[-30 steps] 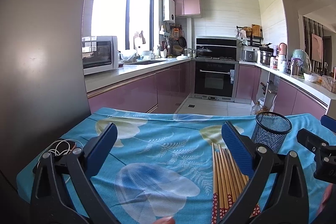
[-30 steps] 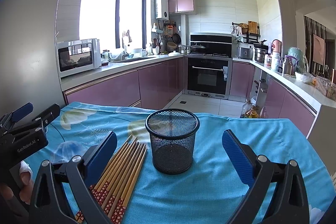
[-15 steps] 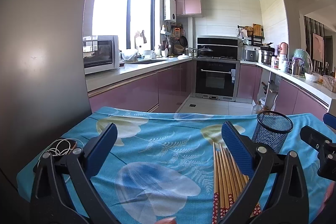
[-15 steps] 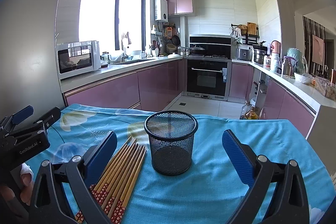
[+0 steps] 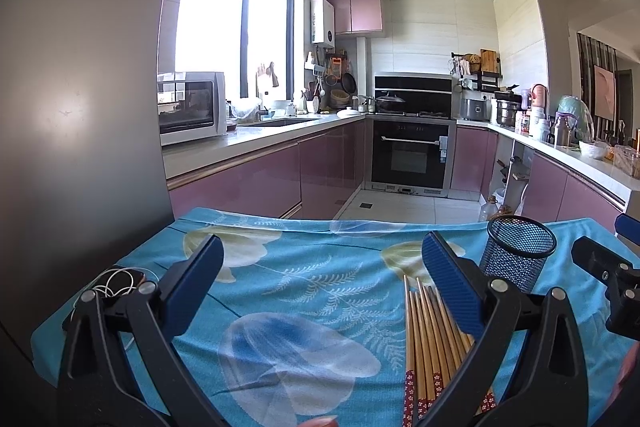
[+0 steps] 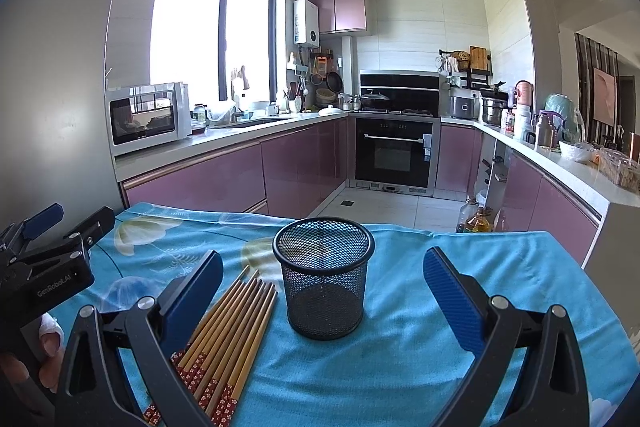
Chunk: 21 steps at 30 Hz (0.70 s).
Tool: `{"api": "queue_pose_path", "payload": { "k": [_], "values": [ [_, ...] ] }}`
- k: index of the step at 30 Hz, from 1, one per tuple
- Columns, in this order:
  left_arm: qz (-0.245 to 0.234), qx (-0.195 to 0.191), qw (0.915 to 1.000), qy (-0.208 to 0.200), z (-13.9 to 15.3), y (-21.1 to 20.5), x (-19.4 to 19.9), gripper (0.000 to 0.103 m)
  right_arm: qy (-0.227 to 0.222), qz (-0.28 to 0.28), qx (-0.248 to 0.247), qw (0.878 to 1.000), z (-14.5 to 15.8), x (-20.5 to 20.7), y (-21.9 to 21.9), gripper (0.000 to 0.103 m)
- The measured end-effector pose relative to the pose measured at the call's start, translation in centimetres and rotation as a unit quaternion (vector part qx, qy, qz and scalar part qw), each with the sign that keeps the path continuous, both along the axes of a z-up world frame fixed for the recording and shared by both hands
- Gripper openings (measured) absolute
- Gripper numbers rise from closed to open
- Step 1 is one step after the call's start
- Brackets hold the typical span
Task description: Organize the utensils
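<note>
I've got both the left gripper (image 5: pixel 320 281) and right gripper (image 6: pixel 322 285) spread wide, holding nothing; chopsticks (image 6: pixel 228 331) lower left, mesh cup (image 6: pixel 324 279) centre frame.

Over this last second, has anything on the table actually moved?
Nothing on the table moved. Both views shifted slightly, so the hands drifted a little. The chopsticks lie flat beside the mesh cup, and the left tool and right tool stay open, holding nothing.

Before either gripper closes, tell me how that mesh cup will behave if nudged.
The mesh cup looks empty and see-through, so probably light and easy to slide or tip. It stands upright on the tablecloth, which may bunch under it. Its wire wall probably flexes if squeezed.
</note>
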<state>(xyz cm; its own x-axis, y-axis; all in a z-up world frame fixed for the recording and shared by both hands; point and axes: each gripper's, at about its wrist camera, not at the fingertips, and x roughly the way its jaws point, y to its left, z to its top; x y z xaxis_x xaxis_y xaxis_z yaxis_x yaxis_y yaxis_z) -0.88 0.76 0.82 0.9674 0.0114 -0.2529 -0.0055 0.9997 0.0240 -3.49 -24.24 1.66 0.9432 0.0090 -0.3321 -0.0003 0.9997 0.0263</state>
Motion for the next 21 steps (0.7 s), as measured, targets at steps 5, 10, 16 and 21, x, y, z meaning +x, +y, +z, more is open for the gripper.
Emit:
{"api": "queue_pose_path", "payload": {
  "k": [5,10,16,21],
  "values": [
    [-0.001,-0.003,1.0000,-0.005,0.08,0.02,-0.08,0.098,-0.007,0.001,0.002,1.000,0.04,-0.05,0.00,0.097],
    [0.000,-0.004,1.0000,-0.007,0.13,0.09,-0.07,0.098,-0.013,0.002,0.002,1.000,0.01,-0.23,0.01,0.097],
    [0.001,-0.003,1.0000,-0.008,0.20,0.11,-0.02,0.098,-0.015,0.001,0.004,1.000,0.02,-0.23,-0.09,0.097],
    [0.000,-0.003,1.0000,-0.008,0.18,0.15,0.02,0.098,-0.015,-0.001,0.004,1.000,-0.03,-0.18,-0.15,0.097]
  ]
}}
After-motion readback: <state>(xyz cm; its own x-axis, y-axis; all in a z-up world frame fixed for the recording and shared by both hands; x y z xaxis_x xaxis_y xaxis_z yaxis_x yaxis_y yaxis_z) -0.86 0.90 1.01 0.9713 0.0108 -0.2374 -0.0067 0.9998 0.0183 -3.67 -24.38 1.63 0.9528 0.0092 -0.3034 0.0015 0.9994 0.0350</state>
